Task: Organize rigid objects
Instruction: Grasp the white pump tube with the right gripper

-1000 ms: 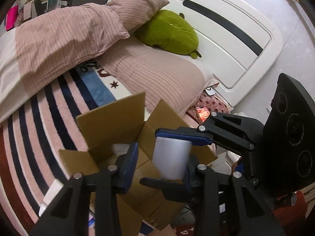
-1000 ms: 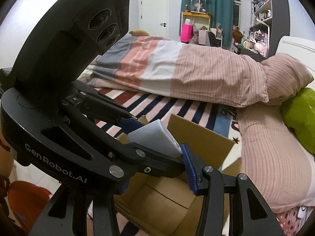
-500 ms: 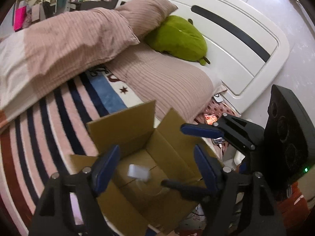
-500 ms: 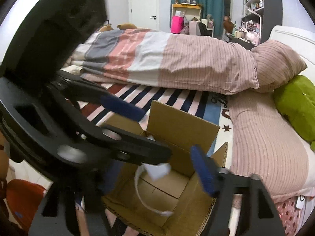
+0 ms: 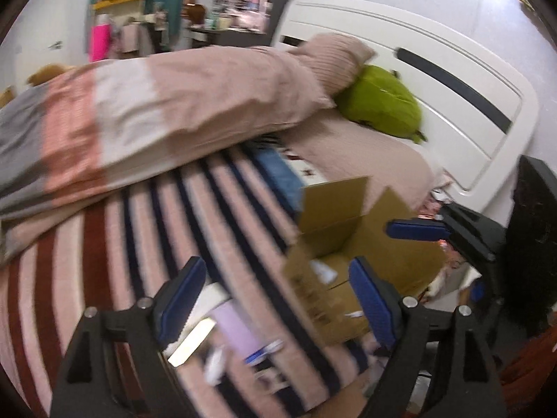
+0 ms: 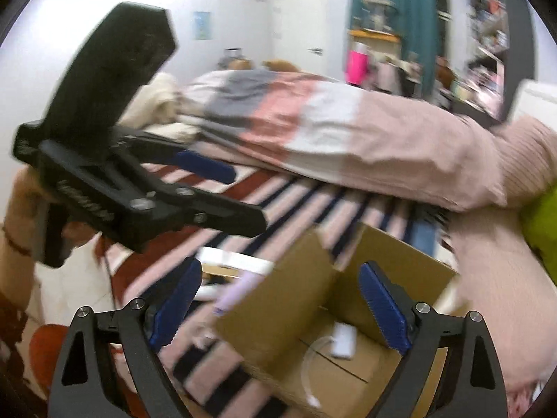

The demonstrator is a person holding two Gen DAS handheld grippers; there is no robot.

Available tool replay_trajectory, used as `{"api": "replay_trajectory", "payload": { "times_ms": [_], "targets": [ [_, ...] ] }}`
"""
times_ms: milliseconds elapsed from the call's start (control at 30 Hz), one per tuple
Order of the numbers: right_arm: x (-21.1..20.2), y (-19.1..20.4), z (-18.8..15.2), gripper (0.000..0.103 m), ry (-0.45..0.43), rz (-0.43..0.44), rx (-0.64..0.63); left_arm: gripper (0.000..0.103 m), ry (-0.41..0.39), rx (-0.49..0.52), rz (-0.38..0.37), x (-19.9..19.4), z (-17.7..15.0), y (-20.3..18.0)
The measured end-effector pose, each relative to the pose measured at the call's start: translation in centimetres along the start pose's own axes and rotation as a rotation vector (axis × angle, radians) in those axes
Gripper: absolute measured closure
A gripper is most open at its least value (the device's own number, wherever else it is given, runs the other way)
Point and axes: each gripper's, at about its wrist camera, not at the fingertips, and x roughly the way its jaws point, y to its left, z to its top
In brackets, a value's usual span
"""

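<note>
Both grippers stand open and empty, jaws having just been opening. The white charger [image 6: 343,345] lies with its cable in the cardboard box [image 6: 278,299], between the right gripper [image 6: 278,313] fingers. Left gripper [image 5: 275,299] frames loose items [image 5: 229,317] beside the box. Risk: blurred, hurried motion could clip a box flap.

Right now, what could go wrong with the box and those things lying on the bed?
The cardboard box sits on soft striped bedding, so a bump could tip it. The white block's cord loops inside and might snag a finger. Both grippers, left gripper and right gripper, have just been opening with nothing between them; the blurry views make aiming at the lilac item hard.
</note>
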Motion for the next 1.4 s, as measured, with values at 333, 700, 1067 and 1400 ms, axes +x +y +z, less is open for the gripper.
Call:
{"api": "replay_trajectory", "payload": {
  "times_ms": [333,700,1067,1400],
  "targets": [
    [6.9,10.8,1.3,0.003,0.074,0.203,-0.167,0.018,-0.029,-0.114,0.144,-2.6,-8.5,9.7],
    [18.7,13.1,-4.5,0.013,0.376,0.124,-0.225,0.018,0.067,-0.175,0.134,1.3,-17.3,15.2],
    [23.8,12.1,-5.5,0.031,0.542,0.035,-0.248,0.018,0.062,-0.192,0.102,1.9,-19.1,16.5],
    [23.1,13.2,-4.9,0.044,0.535,0.005,-0.298,0.018,0.056,-0.189,0.006,2.0,-17.9,15.0]
  ]
}}
